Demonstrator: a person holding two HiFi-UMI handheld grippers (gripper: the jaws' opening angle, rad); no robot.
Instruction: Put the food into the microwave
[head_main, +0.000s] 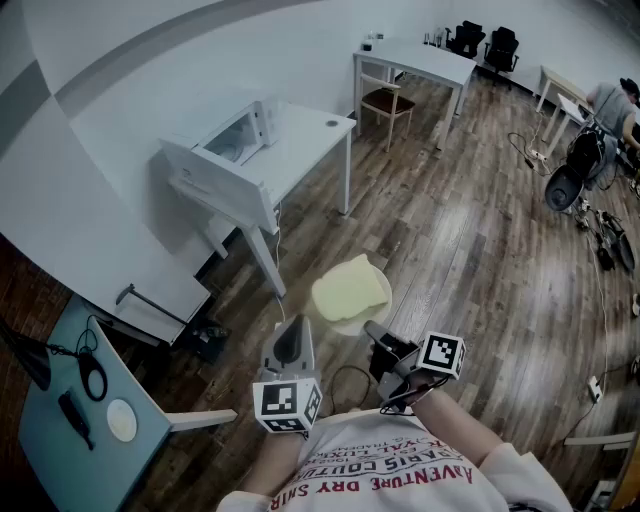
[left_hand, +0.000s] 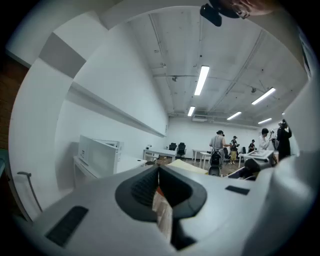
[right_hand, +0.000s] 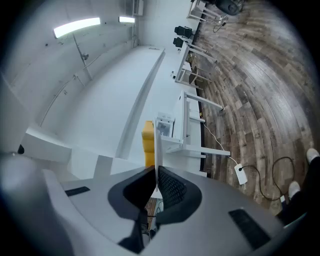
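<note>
1. The food (head_main: 350, 288), a pale yellow slab, is being carried on a white plate (head_main: 347, 325) in the air above the wooden floor. It is well apart from the microwave (head_main: 238, 133) on the white table (head_main: 315, 135).
2. The plate's rim is being pinched by the right gripper (head_main: 372, 331), whose jaws are closed on it. In the right gripper view the plate is being seen edge-on.
3. The left gripper (head_main: 293, 325) is being held just beside the right one, jaws pressed together, with nothing carried.
4. The plate is being judged stiff, smooth and breakable. Gripped at one spot on its rim, it is likely to sag or twist. The food looks light and soft and lies loose, so it may slide unless the plate is being kept level.
5. The microwave's cavity is not being shown. Whether the white panel in front of it is an open door is hard to make out.
</note>
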